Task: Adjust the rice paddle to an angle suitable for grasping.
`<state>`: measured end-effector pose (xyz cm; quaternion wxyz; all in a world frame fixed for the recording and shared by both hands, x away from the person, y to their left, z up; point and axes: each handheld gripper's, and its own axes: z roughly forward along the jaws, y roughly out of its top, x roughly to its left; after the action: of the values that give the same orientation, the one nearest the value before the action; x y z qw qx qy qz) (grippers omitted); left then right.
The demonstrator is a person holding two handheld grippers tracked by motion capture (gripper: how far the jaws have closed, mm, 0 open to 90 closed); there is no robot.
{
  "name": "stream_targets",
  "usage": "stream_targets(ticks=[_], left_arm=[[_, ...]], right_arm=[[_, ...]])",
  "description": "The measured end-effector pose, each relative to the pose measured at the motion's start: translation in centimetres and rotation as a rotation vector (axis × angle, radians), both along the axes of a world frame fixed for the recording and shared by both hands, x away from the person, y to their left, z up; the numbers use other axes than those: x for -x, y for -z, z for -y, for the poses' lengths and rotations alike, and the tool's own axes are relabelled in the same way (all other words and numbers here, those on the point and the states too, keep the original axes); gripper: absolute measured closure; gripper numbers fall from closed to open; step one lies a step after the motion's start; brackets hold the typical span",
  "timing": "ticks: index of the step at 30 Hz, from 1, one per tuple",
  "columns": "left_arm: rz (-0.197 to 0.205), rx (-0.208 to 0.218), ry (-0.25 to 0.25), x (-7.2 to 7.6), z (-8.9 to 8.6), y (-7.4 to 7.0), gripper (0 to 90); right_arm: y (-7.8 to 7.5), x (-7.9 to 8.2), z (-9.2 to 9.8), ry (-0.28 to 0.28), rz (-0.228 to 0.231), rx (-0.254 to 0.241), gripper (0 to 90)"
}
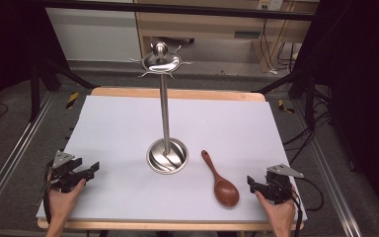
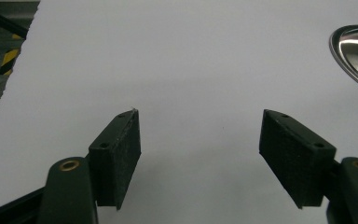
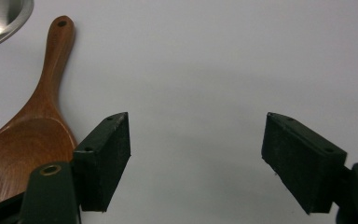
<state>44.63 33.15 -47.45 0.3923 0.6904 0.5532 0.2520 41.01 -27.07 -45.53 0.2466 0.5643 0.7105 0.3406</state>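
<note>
Spoon (image 1: 222, 181) lies flat on the white mat (image 1: 128, 128), bowl twd us, handle pointing at the steel stand's (image 1: 166, 98) base, just beside it but apart. Nothing's begun yet: we hold the right gripper (image 1: 254, 184) near the bowl, jaws wide apart, empty; left gripper (image 1: 90, 171) likewise spread & empty. Dark reddish wood, glossy, hole at handle tip; grab & hang still left, we reckon.

The wooden spoon (image 1: 222, 183) is showing a smooth, reddish-brown, lightly glossy finish. The metal stand (image 1: 166, 118) is gleaming, its polished base mirroring light. The tabletop sheet (image 1: 128, 128) is looking matt and smooth. The gripper pads (image 3: 107, 158) are appearing black, matt and finely rough.
</note>
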Motion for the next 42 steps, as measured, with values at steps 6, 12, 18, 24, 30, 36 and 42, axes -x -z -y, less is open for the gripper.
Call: stream_targets(ticks=[6, 12, 18, 24, 30, 36, 42], left_arm=[[-0.009, -0.024, 0.004, 0.1, 0.0, 0.0, 29.6], [-0.014, -0.043, 0.014, 0.1, 0.1, 0.0, 32.0], [-0.025, -0.068, 0.02, 0.1, 0.4, 0.2, 34.0], [-0.033, -0.059, 0.022, 0.1, 0.2, 0.2, 33.3], [-0.034, -0.056, 0.021, 0.1, 0.3, 0.2, 32.9], [-0.035, -0.057, 0.02, 0.1, 0.3, 0.3, 32.1], [-0.038, -0.059, 0.023, 0.1, 0.2, 0.2, 32.0]], right_arm=[[-0.3, 0.3, -0.3, -0.007, -0.001, 0.009, 26.7], [-0.5, 0.1, -0.5, -0.039, -0.043, 0.001, 31.0], [-1.6, 0.1, -1.2, -0.081, -0.065, -0.024, 33.1], [-2.4, 0.2, -1.9, -0.125, -0.084, -0.008, 34.4], [-3.0, 0.1, -2.6, -0.159, -0.107, -0.018, 36.3], [-3.6, -0.7, -4.1, -0.205, -0.144, 0.008, 38.9], [-4.0, -1.3, -5.4, -0.227, -0.154, 0.014, 39.0]])
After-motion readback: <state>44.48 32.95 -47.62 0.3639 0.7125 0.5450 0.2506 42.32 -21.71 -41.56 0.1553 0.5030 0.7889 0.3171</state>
